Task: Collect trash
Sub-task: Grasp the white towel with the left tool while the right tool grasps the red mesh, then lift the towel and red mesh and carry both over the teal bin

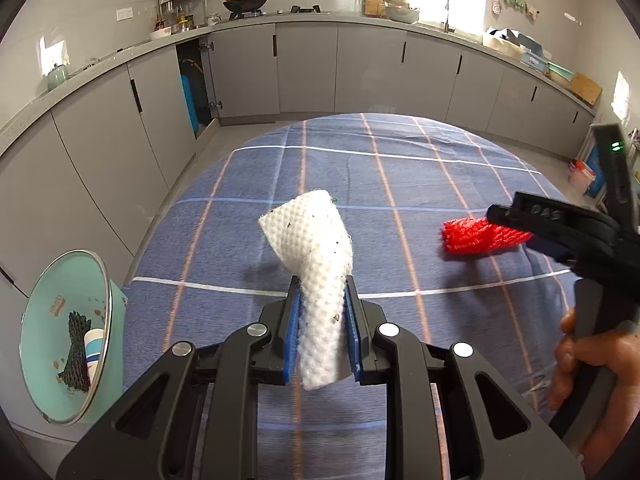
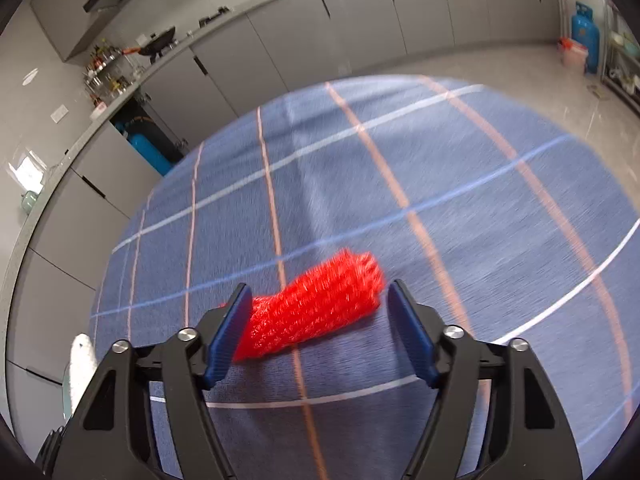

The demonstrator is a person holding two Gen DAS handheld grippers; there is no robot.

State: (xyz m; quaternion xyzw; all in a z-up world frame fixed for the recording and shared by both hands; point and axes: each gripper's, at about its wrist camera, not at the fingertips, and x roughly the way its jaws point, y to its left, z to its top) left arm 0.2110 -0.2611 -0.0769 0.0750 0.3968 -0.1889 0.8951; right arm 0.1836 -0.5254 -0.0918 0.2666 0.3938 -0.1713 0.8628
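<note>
Left tool [image 1: 322, 332] clamped, angled down; right tool [image 2: 316, 332] spread wide, angled down.

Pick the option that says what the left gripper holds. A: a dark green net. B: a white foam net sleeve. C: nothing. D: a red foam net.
B: in the left wrist view the left gripper has its blue pads pressed on a white foam net sleeve, while the red foam net lies on the tablecloth.
</note>
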